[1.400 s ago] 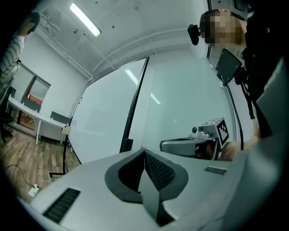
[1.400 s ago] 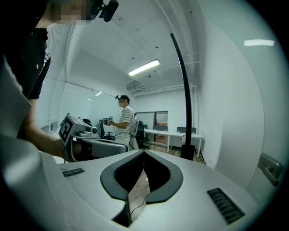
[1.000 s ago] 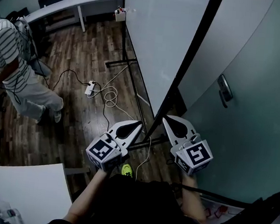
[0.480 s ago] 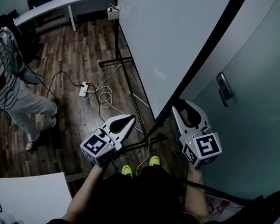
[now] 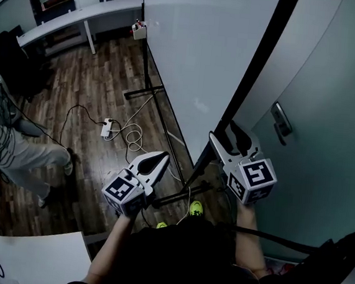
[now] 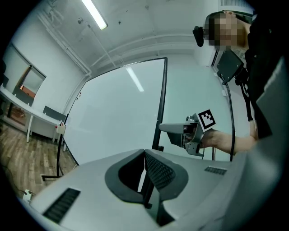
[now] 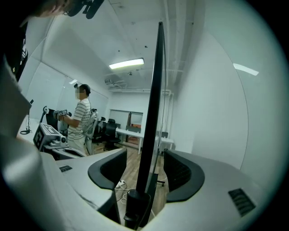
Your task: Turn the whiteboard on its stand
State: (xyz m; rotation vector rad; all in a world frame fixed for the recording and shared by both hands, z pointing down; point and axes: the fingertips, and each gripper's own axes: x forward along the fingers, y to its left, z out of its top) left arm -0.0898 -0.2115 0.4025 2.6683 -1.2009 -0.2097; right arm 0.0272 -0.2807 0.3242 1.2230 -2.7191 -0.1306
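While the big white, black-framed whiteboard (image 5: pixel 199 47) stood edge-on by the pale grey door (image 5: pixel 329 121), its turn looked only part done. The right gripper (image 5: pixel 224 131) had just been opening its jaws wide astride the frame (image 7: pixel 151 113), gripping nothing; the left gripper (image 5: pixel 161 159) hung closed, empty.

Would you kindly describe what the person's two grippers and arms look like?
The left gripper and right gripper are pale grey wedges whose jaws carry dark ribbed pads; each bears a cube with black-and-white square markers. The top is dark, forearms uncovered. The right jaws have just been opening, the whiteboard frame between them.
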